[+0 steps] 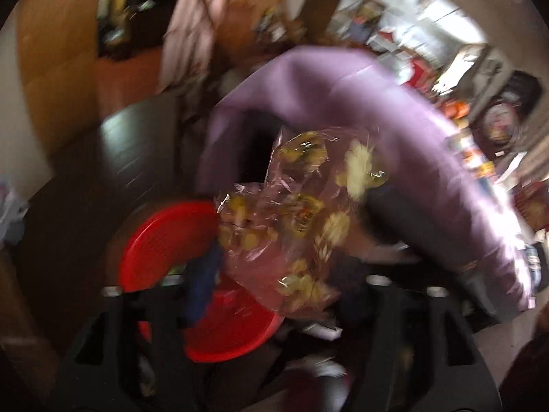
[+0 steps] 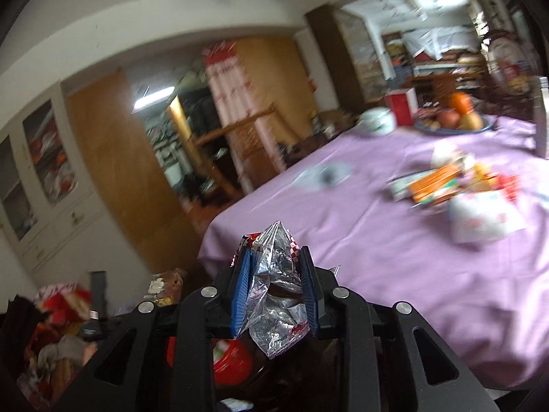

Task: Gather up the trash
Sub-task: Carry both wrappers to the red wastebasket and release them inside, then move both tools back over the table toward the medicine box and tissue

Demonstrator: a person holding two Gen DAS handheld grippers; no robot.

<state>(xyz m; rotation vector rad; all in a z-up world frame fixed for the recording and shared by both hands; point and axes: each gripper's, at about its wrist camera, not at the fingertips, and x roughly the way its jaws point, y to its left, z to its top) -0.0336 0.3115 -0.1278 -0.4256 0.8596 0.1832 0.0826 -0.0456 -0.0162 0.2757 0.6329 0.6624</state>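
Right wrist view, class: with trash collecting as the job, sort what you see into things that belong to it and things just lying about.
Belongs to the job:
- foil wrapper, pinched in the right gripper
- wrappers and boxes strewn on the table
- clear bag at the left gripper
- red bin

Just lying about:
- fruit bowl
- white pot
- red box

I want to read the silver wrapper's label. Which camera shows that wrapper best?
The right wrist view: the silver wrapper sits sharp and close, pinched between the right tool's blue pads. The left wrist view doesn't show it, only a blurred clear bag.
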